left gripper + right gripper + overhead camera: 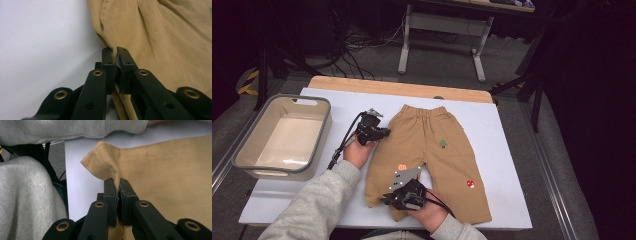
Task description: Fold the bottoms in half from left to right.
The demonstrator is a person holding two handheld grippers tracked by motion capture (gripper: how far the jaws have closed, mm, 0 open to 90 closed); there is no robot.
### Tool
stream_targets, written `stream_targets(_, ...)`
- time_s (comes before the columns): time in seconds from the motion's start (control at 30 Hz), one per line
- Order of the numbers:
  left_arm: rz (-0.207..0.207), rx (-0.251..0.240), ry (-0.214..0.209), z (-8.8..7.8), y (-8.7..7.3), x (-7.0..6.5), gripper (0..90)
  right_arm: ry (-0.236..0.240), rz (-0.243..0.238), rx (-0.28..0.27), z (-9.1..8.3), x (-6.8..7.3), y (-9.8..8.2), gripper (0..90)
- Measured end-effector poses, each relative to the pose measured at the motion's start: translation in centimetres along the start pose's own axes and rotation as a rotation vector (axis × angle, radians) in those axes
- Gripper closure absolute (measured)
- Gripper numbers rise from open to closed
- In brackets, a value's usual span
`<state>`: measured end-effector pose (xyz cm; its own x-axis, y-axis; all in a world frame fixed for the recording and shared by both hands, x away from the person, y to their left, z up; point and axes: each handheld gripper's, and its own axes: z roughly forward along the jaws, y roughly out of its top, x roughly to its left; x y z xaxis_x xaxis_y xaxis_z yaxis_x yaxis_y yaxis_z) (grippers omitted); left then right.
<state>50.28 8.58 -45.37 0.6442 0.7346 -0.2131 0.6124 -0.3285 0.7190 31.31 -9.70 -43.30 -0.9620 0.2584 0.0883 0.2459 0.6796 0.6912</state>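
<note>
A small pair of tan trousers [432, 150] lies flat on the white table top [492, 130], waistband at the far end, with little tree, pumpkin and mushroom patches. My left gripper [382, 134] is at the trousers' left side seam near the waist. In the left gripper view its jaws are shut on a fold of the tan cloth [155, 45] at the left gripper [115, 53]. My right gripper [387, 199] is at the hem of the left leg. Its jaws, the right gripper [117, 183], pinch the hem edge of the trousers [170, 175].
A grey bin [287, 135] with a beige inside stands at the table's left end. A wooden strip [402, 87] runs along the far edge. Grey sleeves [27, 202] come in from the near side. Table legs and cables lie on the floor beyond.
</note>
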Motion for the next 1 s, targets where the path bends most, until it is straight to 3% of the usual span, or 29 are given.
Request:
stream_targets(0.17,-0.026,-0.025,0.002,-0.8,0.2,0.6,85.7,-0.019,-0.016,-0.035,-0.5,0.1,0.1,86.3)
stream_targets(0.33,-0.020,-0.051,0.017,-1.8,0.5,0.9,85.7,-0.032,-0.033,-0.064,-0.9,0.1,0.3,86.9)
stream_targets(0.47,-0.049,-0.063,0.021,-2.5,0.7,1.2,85.6,-0.039,-0.034,-0.099,-1.4,0.1,0.4,87.0)
stream_targets(0.73,-0.048,-0.096,0.021,-3.7,1.2,1.0,85.5,-0.051,-0.035,-0.163,-3.1,0.3,0.9,87.2)
stream_targets(0.8,-0.042,-0.067,0.033,-4.1,1.7,0.9,85.3,-0.054,-0.037,-0.176,-3.5,0.3,1.0,87.3)
stream_targets(1.0,0.011,-0.090,0.059,-5.4,3.5,-0.3,85.2,-0.056,-0.046,-0.217,-4.3,0.6,1.4,87.4)
